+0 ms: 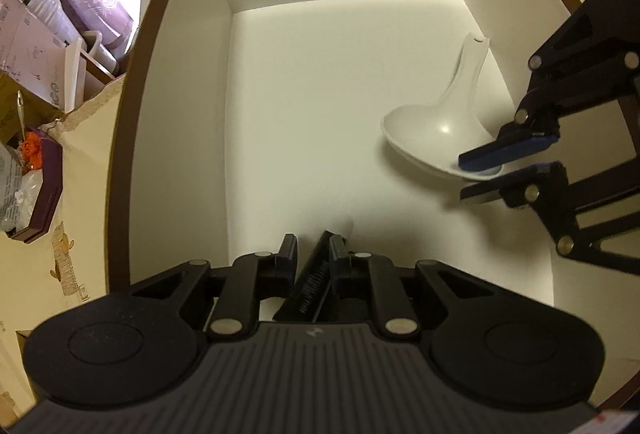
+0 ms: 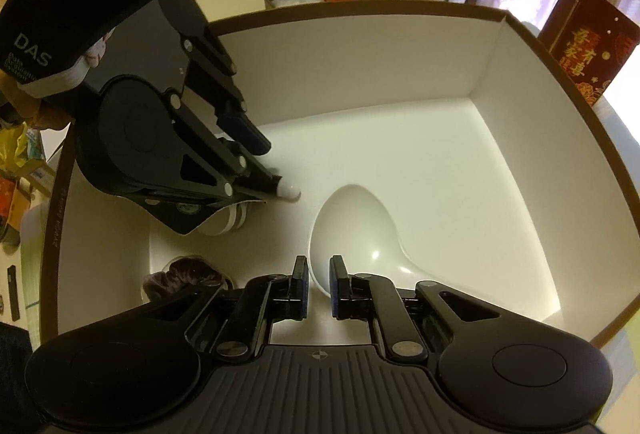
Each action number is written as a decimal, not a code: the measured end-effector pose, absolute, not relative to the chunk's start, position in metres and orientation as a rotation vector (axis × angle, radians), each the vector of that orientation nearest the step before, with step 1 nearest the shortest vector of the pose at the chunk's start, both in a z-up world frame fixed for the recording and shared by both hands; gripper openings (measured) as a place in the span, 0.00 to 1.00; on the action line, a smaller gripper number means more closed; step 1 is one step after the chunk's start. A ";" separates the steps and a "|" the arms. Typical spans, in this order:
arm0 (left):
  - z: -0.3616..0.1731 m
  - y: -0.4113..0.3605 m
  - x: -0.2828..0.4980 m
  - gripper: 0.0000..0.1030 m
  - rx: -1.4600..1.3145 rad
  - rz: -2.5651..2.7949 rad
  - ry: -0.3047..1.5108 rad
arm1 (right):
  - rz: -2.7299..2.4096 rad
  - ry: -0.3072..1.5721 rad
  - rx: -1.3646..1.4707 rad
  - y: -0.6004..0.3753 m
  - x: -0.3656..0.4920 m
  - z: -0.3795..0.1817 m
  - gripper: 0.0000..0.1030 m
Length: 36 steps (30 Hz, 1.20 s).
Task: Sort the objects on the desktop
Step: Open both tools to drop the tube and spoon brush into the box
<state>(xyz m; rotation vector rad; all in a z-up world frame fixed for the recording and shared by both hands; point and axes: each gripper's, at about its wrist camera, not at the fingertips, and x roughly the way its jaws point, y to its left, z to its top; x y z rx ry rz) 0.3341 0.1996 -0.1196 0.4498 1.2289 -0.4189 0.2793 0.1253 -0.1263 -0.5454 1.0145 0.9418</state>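
Inside the box (image 2: pixel 520 82), the right claw (image 2: pixel 319 288) straddles the spoon's (image 2: pixel 352 230) bowl rim, narrowly parted, handle running rightward; the left claw (image 1: pixel 313 261) grips a pen (image 1: pixel 310 282).

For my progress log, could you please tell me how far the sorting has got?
Done: white ladle lies in the box; right hand-held gripper straddles its rim, open. In hand: left hand-held gripper holds black pen, tip at box floor. Left: releasing it.

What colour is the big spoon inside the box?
White, glossy; the spoon shows best in the right wrist view, lying in the box.
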 end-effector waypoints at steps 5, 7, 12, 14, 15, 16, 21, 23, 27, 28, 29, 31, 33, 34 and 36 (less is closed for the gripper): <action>-0.116 0.202 0.331 0.13 0.441 -0.409 1.221 | 0.931 1.008 -0.540 0.123 0.278 -0.121 0.06; -0.114 0.203 0.329 0.13 0.441 -0.409 1.216 | 0.928 1.006 -0.540 0.121 0.277 -0.120 0.06; -0.112 0.203 0.324 0.13 0.449 -0.402 1.210 | 0.920 1.000 -0.551 0.128 0.275 -0.125 0.06; -0.111 0.204 0.321 0.13 0.454 -0.401 1.206 | 0.918 0.999 -0.556 0.130 0.274 -0.126 0.06; -0.111 0.204 0.320 0.13 0.457 -0.399 1.204 | 0.916 0.997 -0.559 0.131 0.274 -0.127 0.06; -0.110 0.205 0.319 0.13 0.460 -0.398 1.202 | 0.914 0.996 -0.562 0.131 0.274 -0.126 0.06; -0.109 0.206 0.314 0.13 0.474 -0.388 1.184 | 0.907 0.979 -0.579 0.133 0.271 -0.127 0.06; -0.107 0.206 0.311 0.16 0.480 -0.385 1.175 | 0.907 0.974 -0.587 0.135 0.269 -0.126 0.10; -0.102 0.205 0.307 0.33 0.497 -0.373 1.149 | 0.898 0.900 -0.606 0.134 0.261 -0.119 0.72; -0.101 0.205 0.306 0.35 0.499 -0.372 1.145 | 0.904 0.893 -0.607 0.134 0.259 -0.117 0.74; -0.099 0.205 0.305 0.37 0.497 -0.371 1.142 | 0.905 0.893 -0.609 0.135 0.258 -0.117 0.75; -0.097 0.205 0.303 0.44 0.497 -0.370 1.132 | 0.899 0.886 -0.613 0.135 0.256 -0.116 0.81; -0.094 0.205 0.301 0.47 0.499 -0.366 1.122 | 0.893 0.877 -0.617 0.135 0.253 -0.115 0.85; -0.093 0.205 0.300 0.49 0.499 -0.364 1.117 | 0.890 0.873 -0.619 0.135 0.252 -0.114 0.87; -0.090 0.205 0.297 0.50 0.500 -0.357 1.108 | 0.887 0.863 -0.619 0.133 0.250 -0.111 0.88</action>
